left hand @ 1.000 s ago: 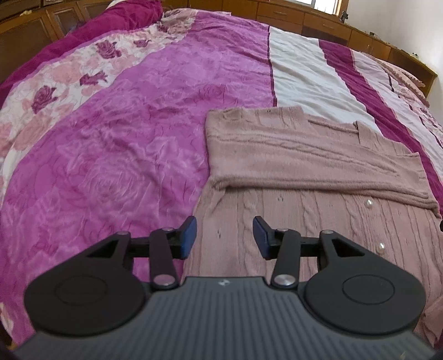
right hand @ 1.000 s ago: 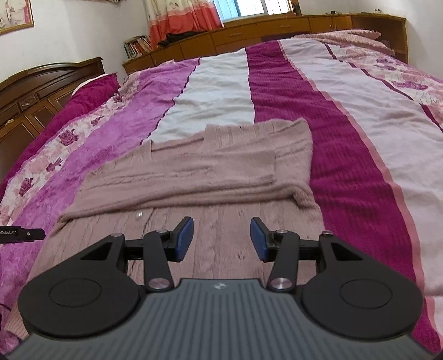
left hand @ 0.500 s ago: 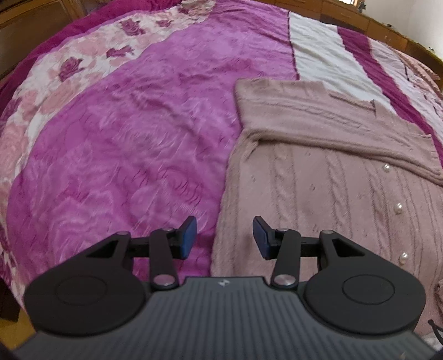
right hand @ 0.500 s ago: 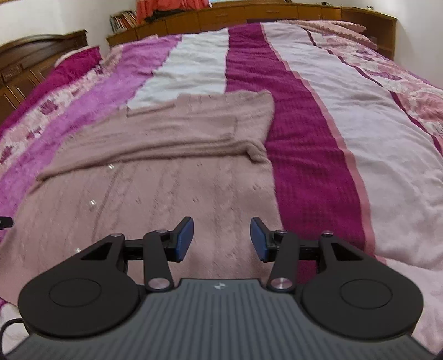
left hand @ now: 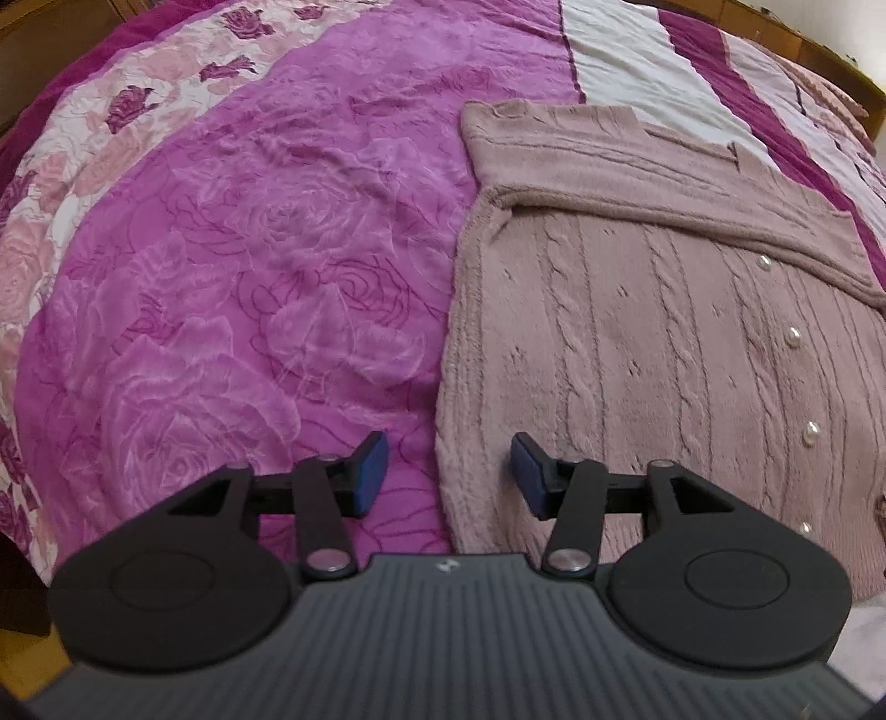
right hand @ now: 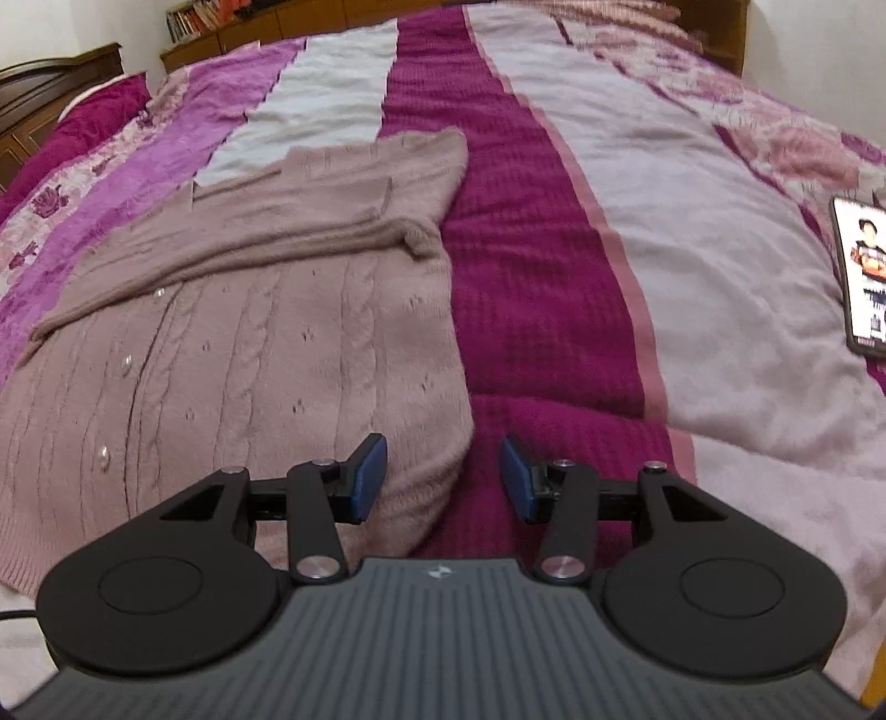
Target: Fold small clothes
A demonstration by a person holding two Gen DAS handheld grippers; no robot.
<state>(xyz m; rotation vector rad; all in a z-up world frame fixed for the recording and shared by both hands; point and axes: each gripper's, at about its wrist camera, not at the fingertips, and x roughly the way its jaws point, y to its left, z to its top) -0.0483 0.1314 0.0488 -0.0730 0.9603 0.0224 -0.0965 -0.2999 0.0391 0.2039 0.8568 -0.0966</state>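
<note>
While cardigan [left hand: 637, 343] lies on bedspread [left hand: 232, 266] | both tongs agape

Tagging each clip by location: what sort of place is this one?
Most likely a home bedroom. A pink cardigan lies on a bed under a purple rose-patterned bedspread, with a dark wooden headboard and low wooden cabinets behind it.

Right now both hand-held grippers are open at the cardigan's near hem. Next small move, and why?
Probably lower both and close on the hem corners. The left hand-held gripper straddles the left edge of the cardigan, the right hand-held gripper its right edge. Both are open and hold nothing. The sleeves are already folded across the top, so lifting the hem up over them looks next.
</note>
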